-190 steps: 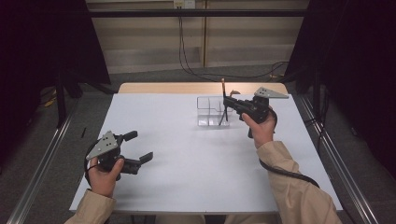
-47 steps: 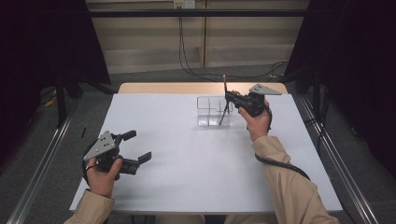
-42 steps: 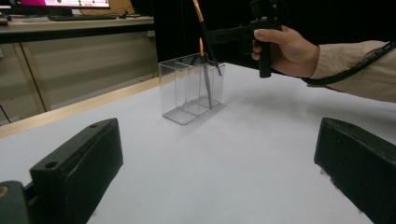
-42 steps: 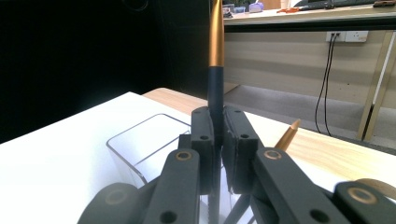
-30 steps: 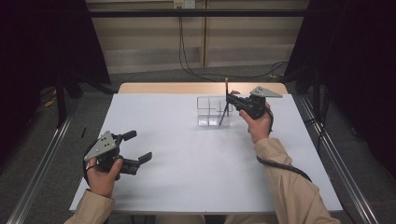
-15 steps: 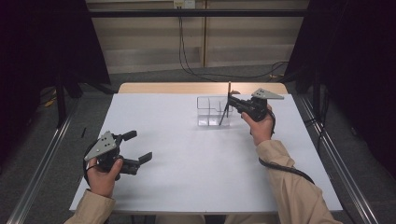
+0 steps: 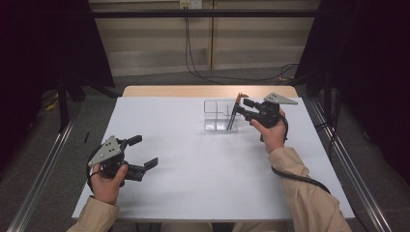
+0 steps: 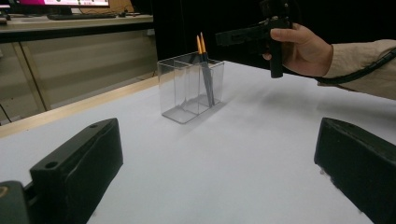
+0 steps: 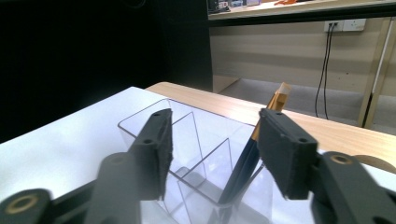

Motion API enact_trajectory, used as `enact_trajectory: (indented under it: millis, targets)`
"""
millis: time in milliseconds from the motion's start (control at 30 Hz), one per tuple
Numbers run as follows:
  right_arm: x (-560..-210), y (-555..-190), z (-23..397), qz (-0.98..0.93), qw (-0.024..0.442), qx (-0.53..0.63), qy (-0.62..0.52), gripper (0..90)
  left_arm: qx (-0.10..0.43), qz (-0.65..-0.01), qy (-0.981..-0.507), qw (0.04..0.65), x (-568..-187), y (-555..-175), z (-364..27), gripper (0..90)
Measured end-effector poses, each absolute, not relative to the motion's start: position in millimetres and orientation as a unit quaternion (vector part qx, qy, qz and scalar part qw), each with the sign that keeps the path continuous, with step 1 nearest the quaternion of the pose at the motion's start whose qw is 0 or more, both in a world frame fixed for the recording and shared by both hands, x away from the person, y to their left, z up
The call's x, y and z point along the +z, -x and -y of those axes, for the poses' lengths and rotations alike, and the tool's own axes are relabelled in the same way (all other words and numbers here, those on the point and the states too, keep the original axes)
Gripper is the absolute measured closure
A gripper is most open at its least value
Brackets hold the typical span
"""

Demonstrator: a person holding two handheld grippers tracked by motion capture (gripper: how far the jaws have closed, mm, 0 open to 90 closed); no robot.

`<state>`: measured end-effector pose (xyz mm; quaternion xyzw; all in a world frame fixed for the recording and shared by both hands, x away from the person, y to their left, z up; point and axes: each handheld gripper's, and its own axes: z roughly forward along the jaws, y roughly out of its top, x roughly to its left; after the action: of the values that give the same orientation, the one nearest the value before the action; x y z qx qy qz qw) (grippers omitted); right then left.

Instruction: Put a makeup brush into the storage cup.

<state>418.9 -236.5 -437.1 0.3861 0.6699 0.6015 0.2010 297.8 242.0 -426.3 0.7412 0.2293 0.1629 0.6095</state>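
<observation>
Nearest us, the left gripper point(image 7: 138, 155) rests low over the white table point(image 7: 193, 183), jaws apart and empty. Farther off we count one clear divided organizer point(image 7: 218, 115) holding what look like two orange-tipped pencils point(image 8: 204, 70), leaning. The right gripper point(image 7: 243, 108) hovers level beside it, its jaws having just opened, clear of them.

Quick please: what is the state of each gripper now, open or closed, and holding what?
Left gripper: open, holding nothing.
Right gripper: jaws just opened, pencils released into the clear holder.
</observation>
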Motion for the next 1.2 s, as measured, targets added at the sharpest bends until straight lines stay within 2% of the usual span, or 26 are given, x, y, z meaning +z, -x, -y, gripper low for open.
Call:
enact_trajectory:
  millis: [467,1200]
  targets:
    - [-433,-411,235,-0.679,0.198,0.598,-0.378,27.9,0.164,-0.23,-0.742,0.608,-426,-298,-242,0.9]
    - [-432,-395,235,-0.686,0.195,0.594,-0.372,17.0,0.163,-0.229,-0.741,0.61,-427,-297,-241,0.6]
